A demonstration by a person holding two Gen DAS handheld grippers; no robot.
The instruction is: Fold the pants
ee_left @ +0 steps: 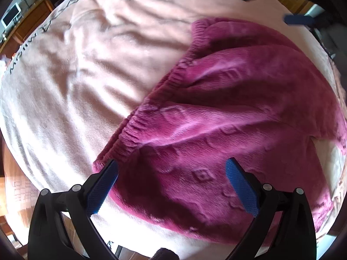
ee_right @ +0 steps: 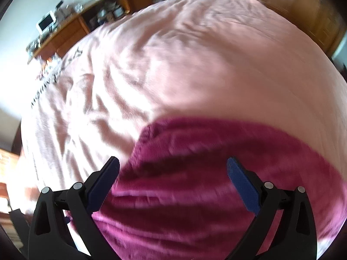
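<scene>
Bed cover [ee_left: 76,82], pale pink, wrinkled, dark lettering near one edge; fills most of both views.

Wooden desk [ee_right: 71,30], beyond the bed's far edge, cluttered; carries a small white monitor [ee_right: 46,24].

Pants [ee_left: 227,119], magenta fleece with raised square pattern, lying on the cover, bunched in soft folds. Ribbed elastic waistband [ee_left: 151,99] runs diagonally along the left edge in the left wrist view. In the right wrist view the garment [ee_right: 206,173] is blurred and occupies the lower half.

Left gripper [ee_left: 171,166], black frame, blue pads [ee_left: 240,186]: jaws spread wide, holding nothing, poised over the waistband corner and the cloth beside it; contact cannot be judged.

Right gripper [ee_right: 172,164], same build: jaws spread wide, nothing between them, above the pants. One of its blue pads [ee_left: 297,19] shows at the top right of the left wrist view.
</scene>
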